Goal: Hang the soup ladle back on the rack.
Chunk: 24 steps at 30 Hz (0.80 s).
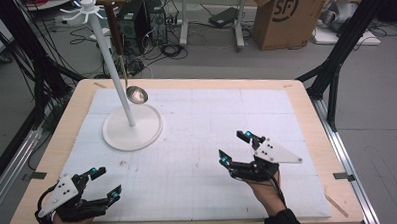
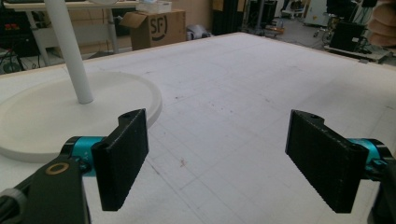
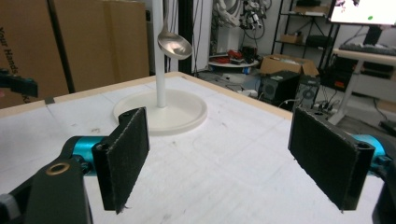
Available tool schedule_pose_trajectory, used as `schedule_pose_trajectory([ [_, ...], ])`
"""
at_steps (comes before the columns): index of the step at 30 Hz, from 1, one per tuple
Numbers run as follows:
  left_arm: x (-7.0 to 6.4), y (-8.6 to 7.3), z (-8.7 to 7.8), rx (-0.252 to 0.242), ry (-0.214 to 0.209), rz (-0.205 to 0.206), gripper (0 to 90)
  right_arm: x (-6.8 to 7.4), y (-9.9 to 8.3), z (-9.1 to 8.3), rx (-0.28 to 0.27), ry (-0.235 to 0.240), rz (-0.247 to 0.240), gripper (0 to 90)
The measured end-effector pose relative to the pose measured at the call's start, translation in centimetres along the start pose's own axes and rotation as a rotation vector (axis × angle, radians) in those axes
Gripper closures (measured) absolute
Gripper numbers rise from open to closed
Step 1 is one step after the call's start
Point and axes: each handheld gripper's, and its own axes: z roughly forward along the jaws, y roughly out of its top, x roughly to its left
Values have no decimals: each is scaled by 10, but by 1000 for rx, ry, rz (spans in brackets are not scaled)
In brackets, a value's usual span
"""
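Observation:
A white stand [image 1: 132, 125] with a tall pole and a round base sits on the white mat at the left middle; hooks spread from its top. A metal ladle [image 1: 136, 94] with a dark wooden handle hangs from one hook, its bowl beside the pole above the base. My left gripper [image 1: 105, 184] rests open at the table's near left corner, nothing between its jaws. My right gripper [image 1: 236, 148] is open at the near right, also with nothing in it. The right gripper view looks across the mat at the stand's base [image 3: 164, 112] and the ladle's bowl [image 3: 174, 45].
The white gridded mat [image 1: 197, 142] covers most of the wooden table [image 1: 306, 95]. Cardboard boxes [image 1: 288, 16], cables and black frame legs stand on the floor beyond the far edge. The left gripper view has the stand's base [image 2: 56, 116] close at left.

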Motion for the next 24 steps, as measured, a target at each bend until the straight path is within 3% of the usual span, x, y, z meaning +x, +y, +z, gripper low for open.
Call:
schedule_pose_trajectory([
  [8, 2, -1, 5, -3, -7, -14, 195, 7, -24, -35, -5, -31, 57, 164],
  [12, 1, -1, 5, -10, -13, -21, 190, 10, -36, -45, -2, -46, 77, 165],
  [17, -2, -7, 7, -6, -38, -23, 184, 11, -48, -48, -10, -59, 96, 165],
  [24, -1, -13, 11, 3, -52, -31, 175, 13, -48, -45, -15, -54, 83, 165],
])
